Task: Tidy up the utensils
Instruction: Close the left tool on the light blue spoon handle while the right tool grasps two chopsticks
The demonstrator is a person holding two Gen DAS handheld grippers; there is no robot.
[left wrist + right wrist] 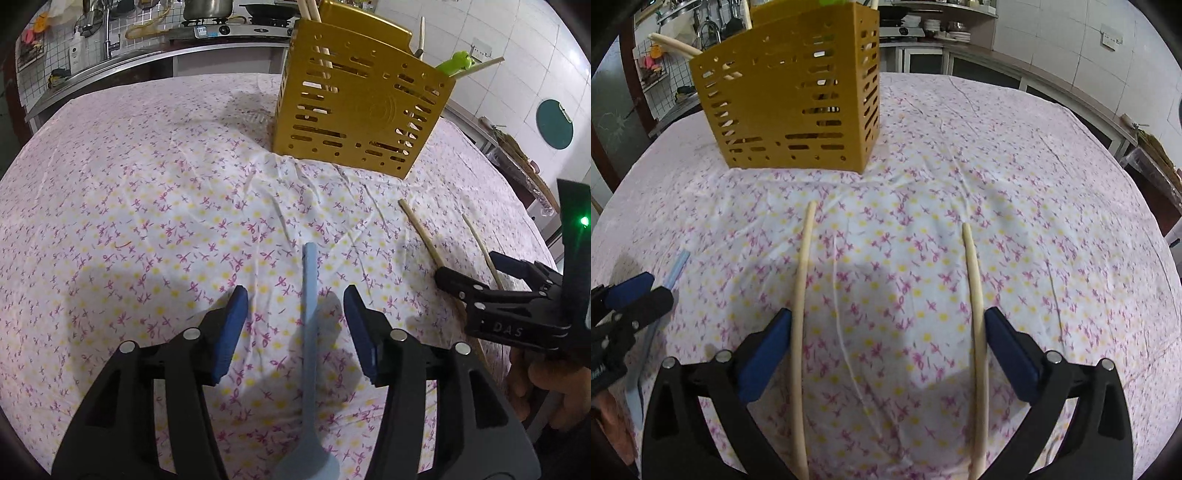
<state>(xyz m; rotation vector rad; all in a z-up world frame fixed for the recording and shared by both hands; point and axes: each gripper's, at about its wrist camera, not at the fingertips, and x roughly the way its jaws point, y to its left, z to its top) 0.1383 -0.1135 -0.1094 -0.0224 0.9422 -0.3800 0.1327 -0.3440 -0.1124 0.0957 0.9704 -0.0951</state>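
A gold perforated utensil holder (362,107) stands on the flowered tablecloth (147,206), holding chopsticks and a green utensil (456,62). It also shows in the right wrist view (790,103). A light blue spoon (309,332) lies on the cloth between the open fingers of my left gripper (295,314), untouched. Two pale chopsticks, one left (799,325) and one right (977,325), lie between the open fingers of my right gripper (886,336). The right gripper (476,269) also appears at the right of the left wrist view, over the chopsticks (421,229).
A kitchen counter with a stove, pots and a sink (155,40) runs behind the table. A tiled wall (517,74) and a side shelf lie to the right. The left gripper (631,295) and the blue spoon (674,269) show at the left edge of the right wrist view.
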